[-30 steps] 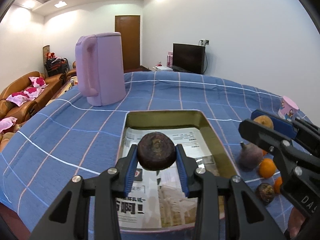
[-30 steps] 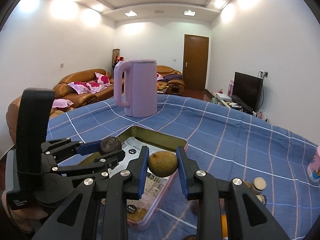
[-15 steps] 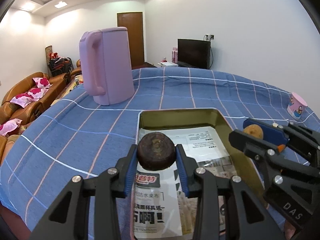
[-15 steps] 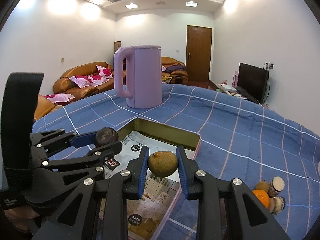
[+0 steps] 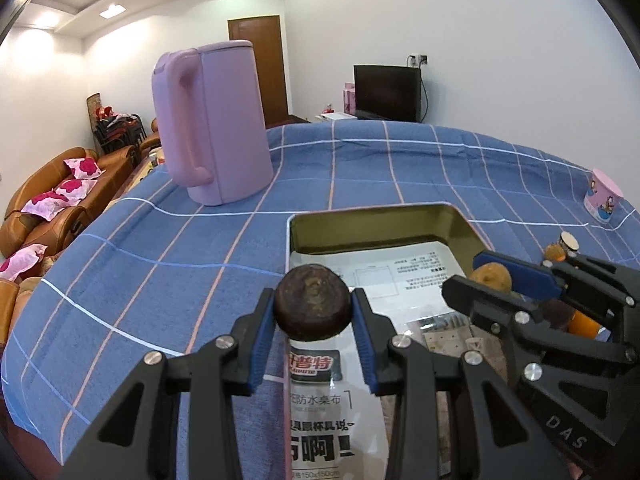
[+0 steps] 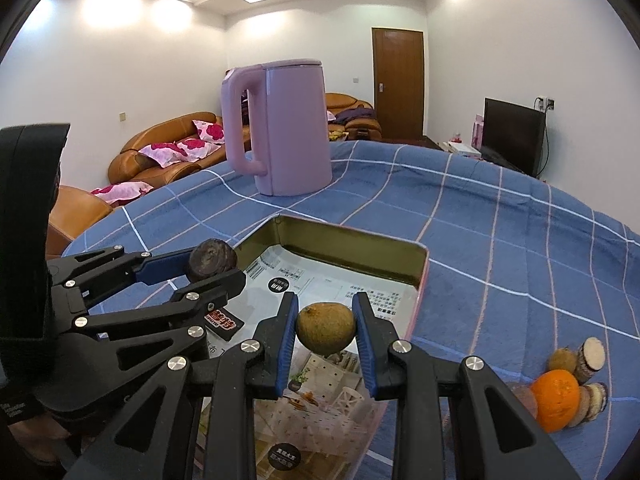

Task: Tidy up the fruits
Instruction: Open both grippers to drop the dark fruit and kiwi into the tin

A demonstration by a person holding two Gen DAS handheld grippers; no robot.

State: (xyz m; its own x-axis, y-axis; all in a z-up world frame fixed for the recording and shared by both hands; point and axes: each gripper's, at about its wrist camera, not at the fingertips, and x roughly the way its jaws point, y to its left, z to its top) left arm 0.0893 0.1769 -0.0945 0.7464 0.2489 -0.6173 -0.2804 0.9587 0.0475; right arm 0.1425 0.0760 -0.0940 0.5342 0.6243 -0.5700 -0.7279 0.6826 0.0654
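dark fruit point(image 5: 312, 302) | clamped in left gripper point(image 5: 313, 312) | above tin point(image 5: 468, 226)

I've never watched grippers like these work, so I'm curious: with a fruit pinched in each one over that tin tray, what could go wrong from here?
1. The left gripper and right gripper hang close together over the tin tray; they could bump.
2. The dark round fruit and brownish-green fruit are pinched only at their sides, so either might slip and roll.
3. The tray's paper lining looks loose; a dropped fruit could shift it.
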